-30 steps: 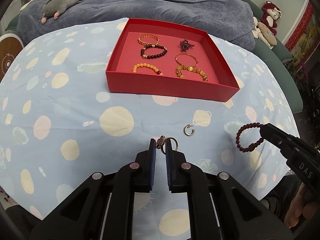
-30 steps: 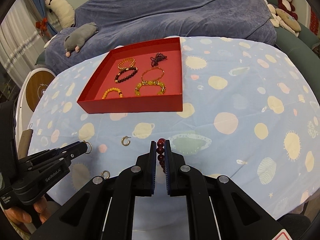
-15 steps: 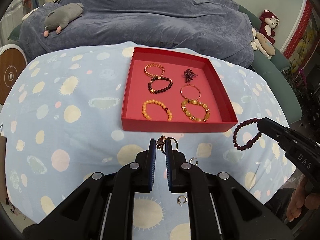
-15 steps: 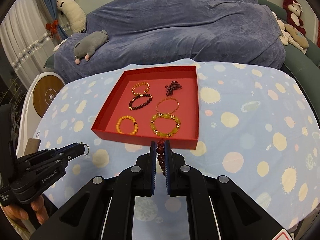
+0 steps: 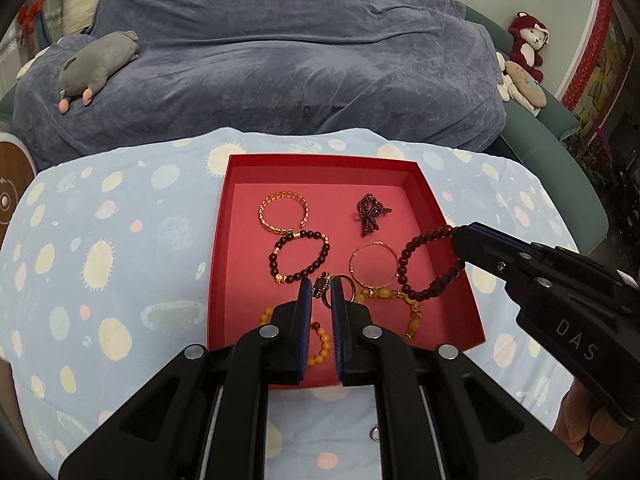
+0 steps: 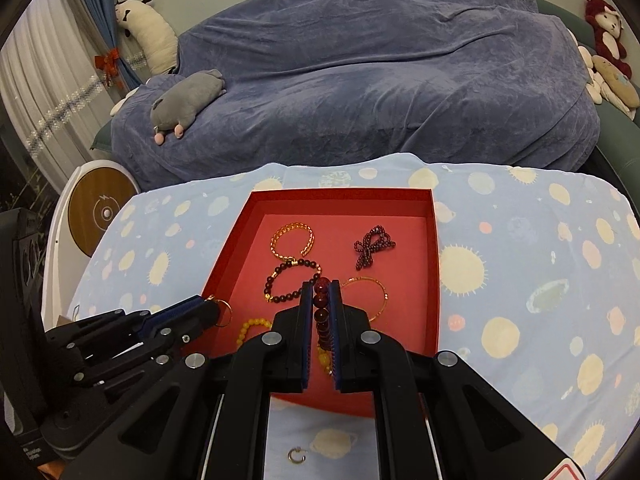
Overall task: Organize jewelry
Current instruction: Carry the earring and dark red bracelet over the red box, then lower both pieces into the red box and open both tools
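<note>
A red box (image 5: 320,164) (image 6: 434,280) sits on the spotted blue cloth and holds several bracelets and a dark beaded bow (image 5: 370,212). My left gripper (image 5: 321,290) is shut on a ring with a dark jewelled top (image 5: 322,285) and holds it above the box's near half; it shows at the left of the right wrist view (image 6: 216,306). My right gripper (image 6: 321,286) is shut on a dark red bead bracelet (image 6: 322,304), which hangs as a loop over the box's right side (image 5: 430,266).
Small gold hoop rings lie on the cloth before the box (image 6: 297,455) (image 5: 375,434). A sofa under a blue cover (image 5: 280,60) with a grey plush (image 5: 96,64) stands behind the table. A round wooden disc (image 6: 102,210) is at the left.
Both grippers have risen and moved forward from the near cloth to above the red box, each still holding its piece.
</note>
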Available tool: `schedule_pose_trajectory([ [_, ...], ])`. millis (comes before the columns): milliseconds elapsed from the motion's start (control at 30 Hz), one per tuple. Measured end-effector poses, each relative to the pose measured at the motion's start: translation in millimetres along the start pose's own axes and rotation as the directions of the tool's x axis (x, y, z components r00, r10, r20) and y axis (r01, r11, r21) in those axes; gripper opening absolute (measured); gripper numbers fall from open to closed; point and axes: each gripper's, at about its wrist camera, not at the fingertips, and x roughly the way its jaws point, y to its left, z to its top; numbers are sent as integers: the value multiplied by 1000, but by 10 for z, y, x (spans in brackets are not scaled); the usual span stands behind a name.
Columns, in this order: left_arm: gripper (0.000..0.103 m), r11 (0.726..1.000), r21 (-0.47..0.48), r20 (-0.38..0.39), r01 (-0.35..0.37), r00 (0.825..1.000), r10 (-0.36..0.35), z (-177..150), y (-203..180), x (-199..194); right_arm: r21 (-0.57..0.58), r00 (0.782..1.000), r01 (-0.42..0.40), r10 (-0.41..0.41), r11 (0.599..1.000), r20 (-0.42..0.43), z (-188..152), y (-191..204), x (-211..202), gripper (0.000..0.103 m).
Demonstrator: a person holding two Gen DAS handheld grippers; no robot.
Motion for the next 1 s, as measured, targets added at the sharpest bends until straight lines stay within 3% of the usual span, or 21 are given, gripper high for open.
schedule_pose_trajectory([
  [500,9,999,-11,-94,-39,995,38,180,122,826,47,996,3,1,999,-84,114,-268,833,7],
  [1000,9,998,-29,-139,-51,989,47,106,178,1087,45,989,79,-73,996,-130,14,-492,1061,7],
])
